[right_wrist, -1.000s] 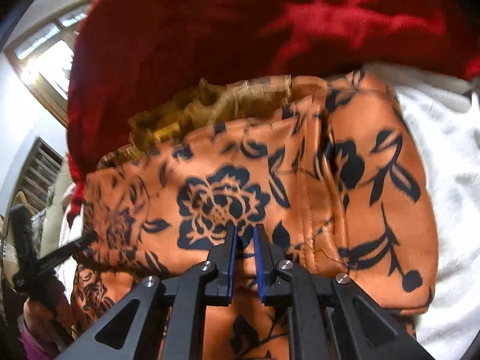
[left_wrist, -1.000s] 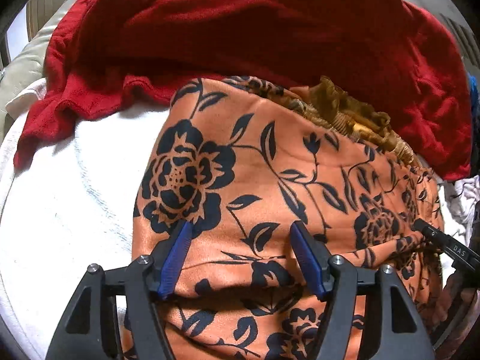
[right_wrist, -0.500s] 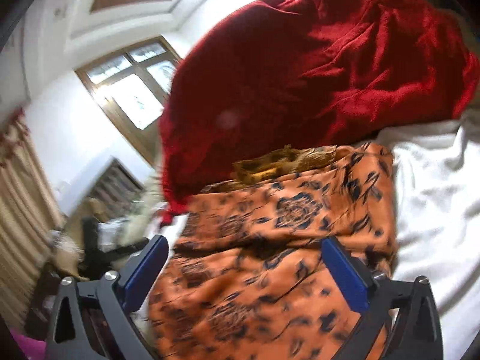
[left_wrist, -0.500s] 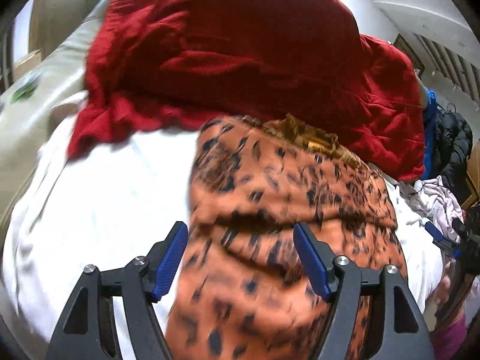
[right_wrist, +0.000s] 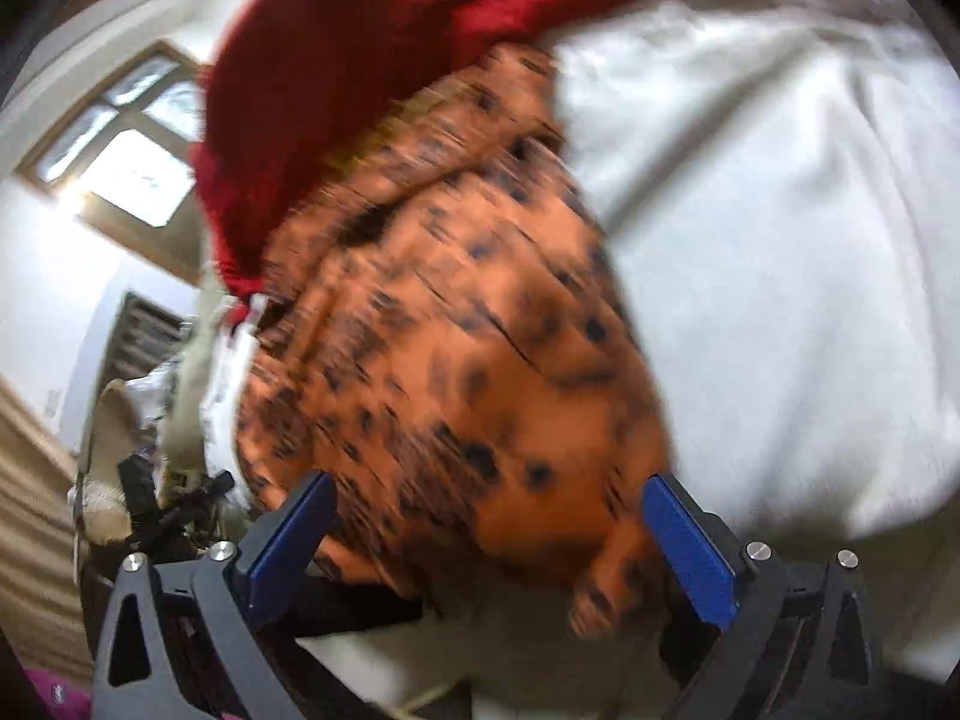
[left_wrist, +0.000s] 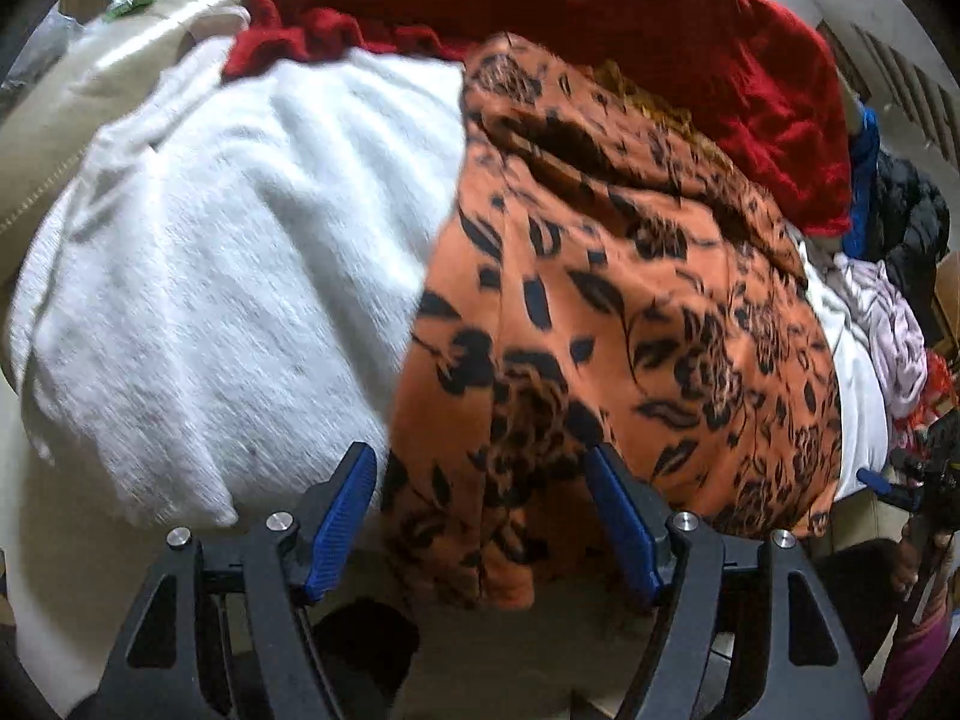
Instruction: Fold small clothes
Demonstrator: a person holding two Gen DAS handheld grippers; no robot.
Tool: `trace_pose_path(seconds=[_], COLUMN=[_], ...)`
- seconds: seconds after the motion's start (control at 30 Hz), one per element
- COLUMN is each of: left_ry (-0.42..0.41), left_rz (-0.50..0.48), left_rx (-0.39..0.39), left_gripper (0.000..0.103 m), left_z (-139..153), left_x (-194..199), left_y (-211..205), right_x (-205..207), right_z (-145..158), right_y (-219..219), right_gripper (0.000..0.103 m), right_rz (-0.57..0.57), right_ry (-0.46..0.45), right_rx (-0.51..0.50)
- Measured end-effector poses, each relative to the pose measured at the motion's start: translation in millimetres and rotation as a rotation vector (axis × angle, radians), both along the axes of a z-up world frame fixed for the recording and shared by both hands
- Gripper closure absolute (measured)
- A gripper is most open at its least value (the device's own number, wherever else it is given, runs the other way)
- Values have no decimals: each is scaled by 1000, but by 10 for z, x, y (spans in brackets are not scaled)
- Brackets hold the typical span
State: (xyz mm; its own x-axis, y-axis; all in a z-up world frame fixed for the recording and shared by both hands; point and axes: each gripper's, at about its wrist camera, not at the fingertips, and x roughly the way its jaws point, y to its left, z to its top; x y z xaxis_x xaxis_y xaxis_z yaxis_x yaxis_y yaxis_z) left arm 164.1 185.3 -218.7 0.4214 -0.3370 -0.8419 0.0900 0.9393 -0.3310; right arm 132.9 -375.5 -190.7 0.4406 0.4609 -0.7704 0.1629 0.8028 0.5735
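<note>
An orange garment with a black floral print lies folded on a white towel, its near edge hanging over the front. It shows blurred in the right wrist view. My left gripper is open and empty, just in front of the garment's near edge. My right gripper is open and empty, its fingers either side of the garment's near edge without gripping it. The right gripper also shows at the far right of the left wrist view.
A red blanket is heaped behind the garment, also in the right wrist view. A beige sofa cushion lies at the left. Pink and dark clothes are piled at the right. A window is at the left.
My right gripper opened and let go of the orange garment. Both grippers pulled back from it towards the front edge, so more of the white towel shows.
</note>
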Motion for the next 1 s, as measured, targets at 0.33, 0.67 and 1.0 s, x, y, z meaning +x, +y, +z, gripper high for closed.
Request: trace_pose_path(seconds=[0.33,0.67,1.0], left_ry=[32,-12,55], left_rz=[-96,-145,-71], left_rx=[25,-105,25], left_gripper=[64,97,55], left_z=[-124,-5,-88], left_x=[-39,-93,-71], left_y=[-203,-107,54], right_x=[7,-137,-70], right_z=[-761,-535,-325], right_y=[27,-1,199], right_gripper=[40,91,92], right_rz=[-71,7,53], right_ry=[196,135,99], right_rx=[-68,-93,-71])
